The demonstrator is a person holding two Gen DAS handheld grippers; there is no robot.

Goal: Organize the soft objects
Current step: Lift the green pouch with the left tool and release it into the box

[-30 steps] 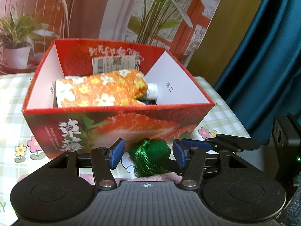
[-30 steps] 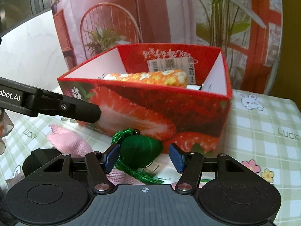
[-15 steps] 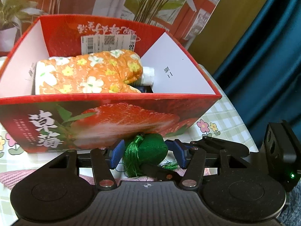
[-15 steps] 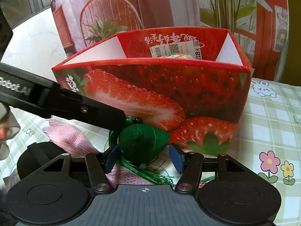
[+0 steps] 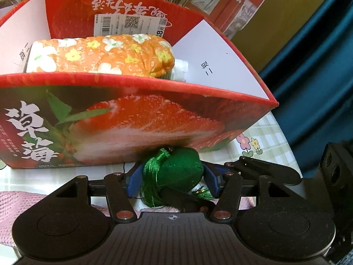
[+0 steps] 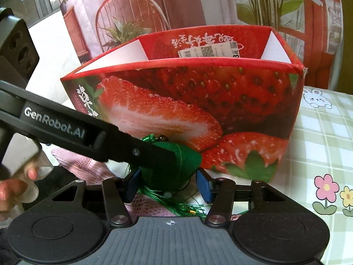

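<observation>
A green pouch (image 5: 178,170) with a tassel lies on the tablecloth against the front wall of the red strawberry box (image 5: 132,121). My left gripper (image 5: 173,180) straddles it, its blue pads close beside the pouch's two sides. My right gripper (image 6: 168,186) comes at the same pouch (image 6: 176,172) from another side. Its jaws are closing with the pouch between them, and the pads stand just beside it. One black finger of the left gripper (image 6: 88,132) crosses over the pouch's top. An orange flowered bundle (image 5: 106,55) lies inside the box (image 6: 220,101).
A pink knitted cloth (image 6: 75,161) lies under and left of the pouch. A person's hand (image 6: 13,190) holds the left tool. A white item (image 5: 181,72) sits beside the bundle. The checked tablecloth (image 6: 320,143) extends right, and a blue curtain (image 5: 320,66) hangs past the table's edge.
Both grippers sank toward the table and closed in on the pouch. The left gripper's finger slid across the pouch's top. The right jaws narrowed a little.
</observation>
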